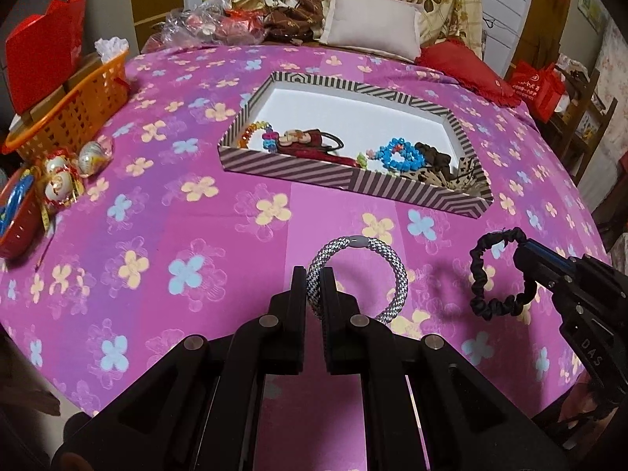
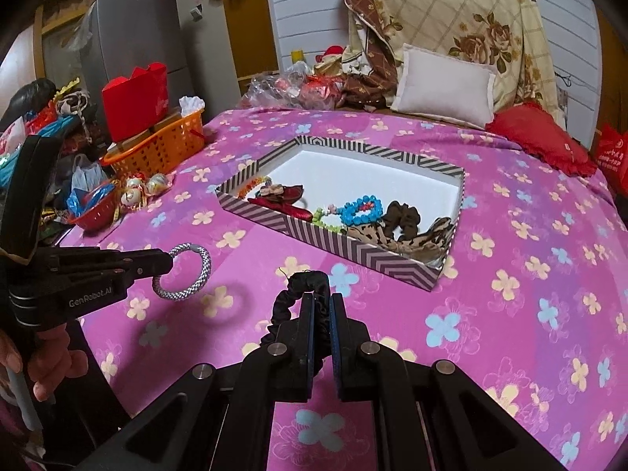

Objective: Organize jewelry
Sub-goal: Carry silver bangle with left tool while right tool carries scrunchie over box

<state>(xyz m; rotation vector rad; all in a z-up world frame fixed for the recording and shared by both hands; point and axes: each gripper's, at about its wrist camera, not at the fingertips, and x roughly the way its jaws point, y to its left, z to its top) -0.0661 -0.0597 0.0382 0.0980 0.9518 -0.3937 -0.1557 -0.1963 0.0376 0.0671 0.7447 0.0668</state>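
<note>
My left gripper (image 1: 314,278) is shut on a silver-grey woven bracelet (image 1: 386,263) and holds it above the pink flowered bedspread; it also shows in the right wrist view (image 2: 184,272). My right gripper (image 2: 322,298) is shut on a black scrunchie (image 2: 310,280), also seen in the left wrist view (image 1: 481,271). A striped hexagonal tray (image 1: 345,178) lies ahead of both grippers. It holds a blue bead bracelet (image 1: 400,155), a dark red hair clip, a brown scrunchie and leopard-print pieces.
An orange basket (image 1: 78,106) with a red box stands at the bed's left edge, next to a red bowl (image 1: 15,231) and wrapped ornaments. A white pillow (image 1: 369,23), a red cushion (image 1: 463,66) and bags lie at the far side.
</note>
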